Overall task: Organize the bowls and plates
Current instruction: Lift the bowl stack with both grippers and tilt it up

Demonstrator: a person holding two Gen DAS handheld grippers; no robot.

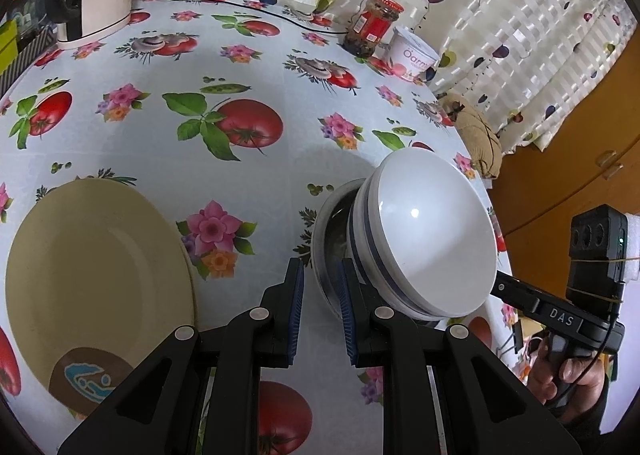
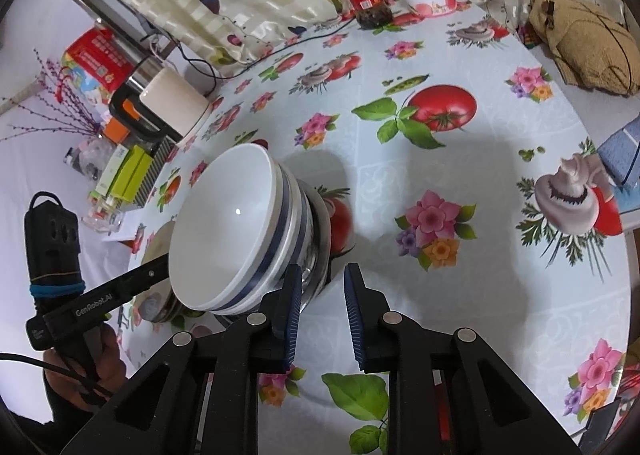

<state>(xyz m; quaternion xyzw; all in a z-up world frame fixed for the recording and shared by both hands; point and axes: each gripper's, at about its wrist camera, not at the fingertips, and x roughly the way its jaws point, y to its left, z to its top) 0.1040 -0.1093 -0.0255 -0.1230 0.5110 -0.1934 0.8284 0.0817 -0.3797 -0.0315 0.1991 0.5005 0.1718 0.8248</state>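
Bowl stack (image 1: pixel 420 239): two white blue-banded bowls nested in a steel bowl (image 1: pixel 330 239), tilted, mouth faced away from the plate (image 1: pixel 100 287), held off the cloth (image 1: pixel 240 67). Left gripper (image 1: pixel 320 295) was seen parted, the steel rim lodged between its pads; whether gripped cannot be told. Right gripper (image 2: pixel 322 315) was seen parted and empty, the stack (image 2: pixel 240 231) just ahead-left; the left was judged nearer.

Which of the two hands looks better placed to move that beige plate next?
Left. The left gripper is open and empty with the beige plate right beside it; the right gripper sits beyond the stacked bowls.
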